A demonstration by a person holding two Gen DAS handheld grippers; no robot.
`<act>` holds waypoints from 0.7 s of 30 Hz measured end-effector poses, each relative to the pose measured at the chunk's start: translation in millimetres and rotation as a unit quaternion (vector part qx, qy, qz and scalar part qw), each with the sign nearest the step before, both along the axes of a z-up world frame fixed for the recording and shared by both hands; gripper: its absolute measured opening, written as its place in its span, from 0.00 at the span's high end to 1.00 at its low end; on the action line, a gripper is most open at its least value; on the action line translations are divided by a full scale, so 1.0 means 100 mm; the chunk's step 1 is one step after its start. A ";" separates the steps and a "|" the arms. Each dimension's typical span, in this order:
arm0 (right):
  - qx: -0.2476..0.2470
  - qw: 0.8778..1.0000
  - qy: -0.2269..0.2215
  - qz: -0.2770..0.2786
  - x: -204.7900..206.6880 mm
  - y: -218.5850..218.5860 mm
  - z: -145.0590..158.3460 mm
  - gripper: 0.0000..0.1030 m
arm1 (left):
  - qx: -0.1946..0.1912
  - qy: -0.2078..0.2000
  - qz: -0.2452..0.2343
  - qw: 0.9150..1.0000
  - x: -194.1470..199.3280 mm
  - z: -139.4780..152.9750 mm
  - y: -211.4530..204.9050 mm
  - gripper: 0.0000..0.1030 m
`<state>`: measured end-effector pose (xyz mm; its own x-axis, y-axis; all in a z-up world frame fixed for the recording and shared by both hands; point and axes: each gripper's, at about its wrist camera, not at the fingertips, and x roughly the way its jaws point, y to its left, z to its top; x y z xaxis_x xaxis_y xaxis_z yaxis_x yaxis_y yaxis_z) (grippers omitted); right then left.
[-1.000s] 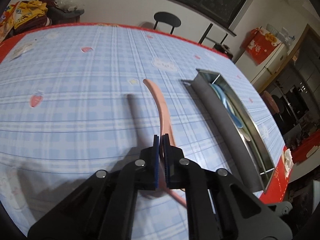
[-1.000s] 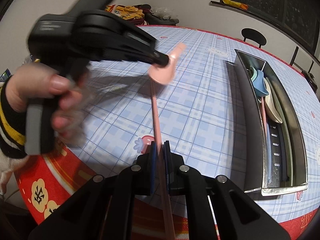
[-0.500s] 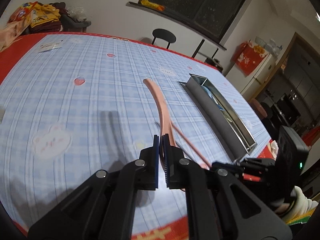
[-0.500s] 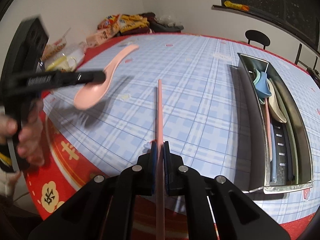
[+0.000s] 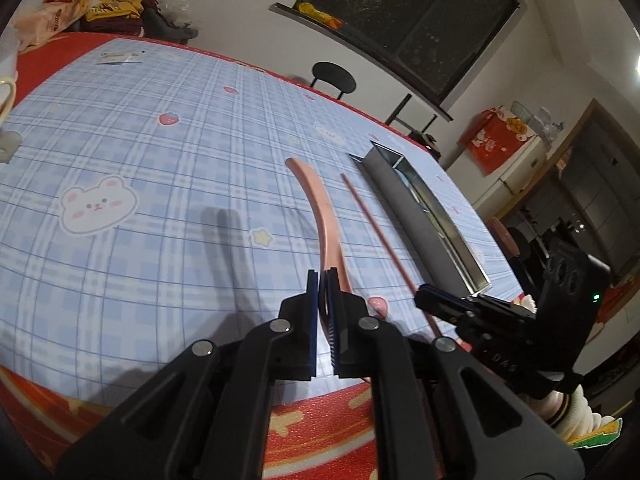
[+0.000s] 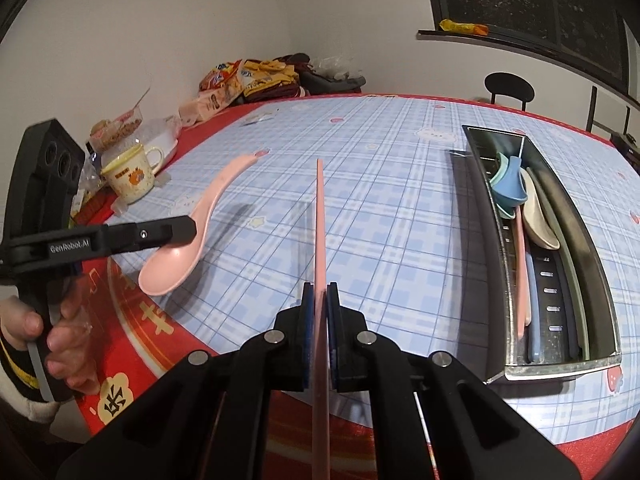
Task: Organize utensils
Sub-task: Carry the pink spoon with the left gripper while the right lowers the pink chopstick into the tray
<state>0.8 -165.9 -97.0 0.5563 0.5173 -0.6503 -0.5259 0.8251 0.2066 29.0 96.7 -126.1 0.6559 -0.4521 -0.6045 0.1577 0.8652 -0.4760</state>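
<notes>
The left claw (image 5: 322,280) is gripping a pink spoon (image 6: 188,236) above the desk's (image 6: 400,184) near edge; the right claw (image 6: 319,296) is clamping a pink chopstick (image 6: 319,216) over open cloth, left of the metal tray (image 6: 600,272).

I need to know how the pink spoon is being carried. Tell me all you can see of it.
The pink spoon looks like smooth matte plastic, with a deep oval bowl and a curved, tapering handle. The left gripper is shut on it where the handle meets the bowl. It is held above the table, touching nothing else, bowl toward the near red edge, handle pointing away.
</notes>
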 end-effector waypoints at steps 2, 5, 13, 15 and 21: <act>0.007 1.000 -0.001 0.001 0.00 -0.02 0.01 0.93 | 0.007 -0.001 0.003 1.000 -0.01 0.02 -0.02 0.92; 0.019 1.000 -0.003 0.003 0.00 -0.06 0.03 0.93 | 0.015 -0.004 0.004 1.000 -0.01 0.08 -0.07 0.92; 0.060 0.998 0.002 -0.009 0.06 -0.30 0.13 0.93 | 0.026 -0.013 0.002 1.000 0.09 0.23 -0.20 0.92; 0.081 0.997 0.000 -0.016 0.09 -0.42 0.20 0.93 | 0.028 -0.016 -0.001 0.999 0.13 0.28 -0.27 0.92; 0.111 0.992 -0.020 -0.056 0.24 -0.82 0.35 0.93 | 0.022 -0.029 -0.029 0.999 0.35 0.43 -0.62 0.92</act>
